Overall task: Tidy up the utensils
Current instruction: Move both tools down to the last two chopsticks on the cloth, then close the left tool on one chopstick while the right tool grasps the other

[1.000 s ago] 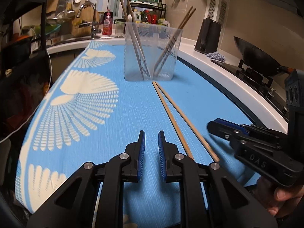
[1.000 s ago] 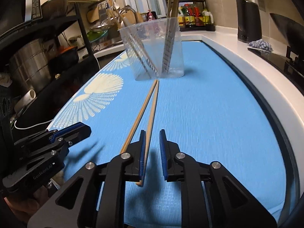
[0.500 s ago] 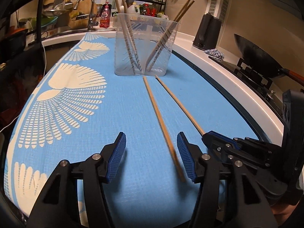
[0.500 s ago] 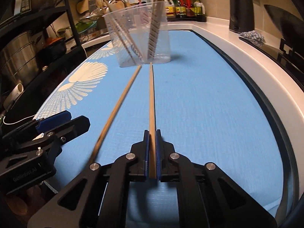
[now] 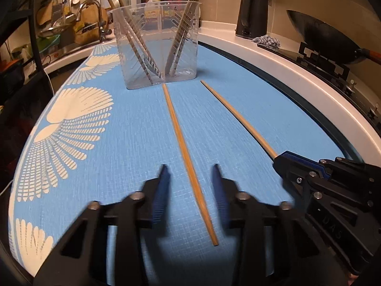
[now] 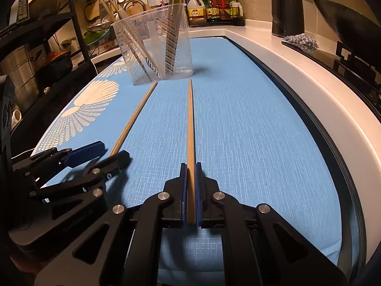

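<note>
1. Two loose wooden chopsticks lie on the blue mat, both thin, round and tapered, pale bamboo colour. One chopstick (image 6: pixel 191 128) is pinched at its near end by the right claw (image 6: pixel 191 190), its blue ribbed pads tight against the wood and its tip pointing at the cup.
2. The other chopstick (image 5: pixel 188 157) lies flat between the fingers of the left claw (image 5: pixel 190 190), which is spread wide and not touching it. Its far tip sits just beside the cup's base.
3. That clear plastic cup (image 5: pixel 157 47) stands upright on the mat, ridged walls, with more chopsticks leaning inside in two crossed bunches.
4. The mat (image 5: pixel 119 143) is a woven-looking blue sheet with cream shell-fan prints along the left edge, covering a white bench (image 6: pixel 309 83) with a rounded rim.
5. Past it: a black kettle (image 6: pixel 288 9), a crumpled rag (image 6: pixel 301 40), a dark wok (image 5: pixel 319 38), sauce bottles on a rack (image 6: pixel 212 7).
</note>
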The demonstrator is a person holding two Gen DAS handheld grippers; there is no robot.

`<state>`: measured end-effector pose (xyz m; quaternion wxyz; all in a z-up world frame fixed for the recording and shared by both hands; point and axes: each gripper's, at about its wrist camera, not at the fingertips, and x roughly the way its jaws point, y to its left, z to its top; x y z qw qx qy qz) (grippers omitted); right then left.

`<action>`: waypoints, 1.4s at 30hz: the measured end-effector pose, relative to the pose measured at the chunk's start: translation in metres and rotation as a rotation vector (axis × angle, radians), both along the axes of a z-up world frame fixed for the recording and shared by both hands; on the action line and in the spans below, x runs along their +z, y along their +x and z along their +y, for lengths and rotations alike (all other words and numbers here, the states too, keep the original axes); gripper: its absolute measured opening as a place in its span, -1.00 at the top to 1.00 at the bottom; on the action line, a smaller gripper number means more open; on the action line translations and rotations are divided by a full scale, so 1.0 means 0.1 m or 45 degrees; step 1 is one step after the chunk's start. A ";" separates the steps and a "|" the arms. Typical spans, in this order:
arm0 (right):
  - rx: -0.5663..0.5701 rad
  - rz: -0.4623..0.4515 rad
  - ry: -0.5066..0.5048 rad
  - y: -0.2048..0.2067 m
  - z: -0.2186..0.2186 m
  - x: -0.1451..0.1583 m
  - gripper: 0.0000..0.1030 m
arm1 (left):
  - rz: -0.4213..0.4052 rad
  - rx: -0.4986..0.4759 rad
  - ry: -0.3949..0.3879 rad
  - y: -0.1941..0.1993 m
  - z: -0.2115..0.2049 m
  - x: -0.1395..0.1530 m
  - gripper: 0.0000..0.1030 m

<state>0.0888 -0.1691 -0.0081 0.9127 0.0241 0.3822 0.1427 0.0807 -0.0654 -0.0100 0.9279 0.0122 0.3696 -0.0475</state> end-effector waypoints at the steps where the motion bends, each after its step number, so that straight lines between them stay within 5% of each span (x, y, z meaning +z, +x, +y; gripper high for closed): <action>1: 0.005 0.000 0.001 -0.01 0.02 0.00 0.88 | 0.000 0.007 0.004 -0.01 0.03 0.00 0.71; 3: 0.015 -0.001 -0.003 -0.01 0.06 0.00 0.88 | 0.003 0.028 0.001 -0.02 0.11 0.01 0.85; 13: 0.013 0.007 0.006 -0.03 0.09 0.00 0.84 | -0.022 0.051 -0.055 -0.17 0.71 -0.03 0.86; 16: 0.013 0.002 -0.004 -0.05 0.11 -0.01 0.77 | -0.048 0.044 -0.052 -0.22 0.77 -0.04 0.80; 20: 0.007 -0.012 -0.007 -0.07 0.11 -0.01 0.74 | -0.091 0.052 -0.066 -0.31 0.75 -0.06 0.48; 26: -0.004 -0.035 -0.020 -0.11 0.12 -0.02 0.74 | -0.166 0.093 -0.034 -0.40 0.66 -0.11 0.46; 29: -0.005 -0.040 -0.021 -0.11 0.13 -0.02 0.74 | -0.176 0.107 -0.029 -0.40 0.65 -0.11 0.51; 33: -0.006 -0.041 -0.022 -0.11 0.13 -0.02 0.76 | -0.187 0.113 -0.029 -0.41 0.66 -0.11 0.87; 42: -0.013 -0.046 -0.026 -0.10 0.09 -0.02 0.86 | -0.195 0.118 -0.032 -0.42 0.69 -0.12 0.86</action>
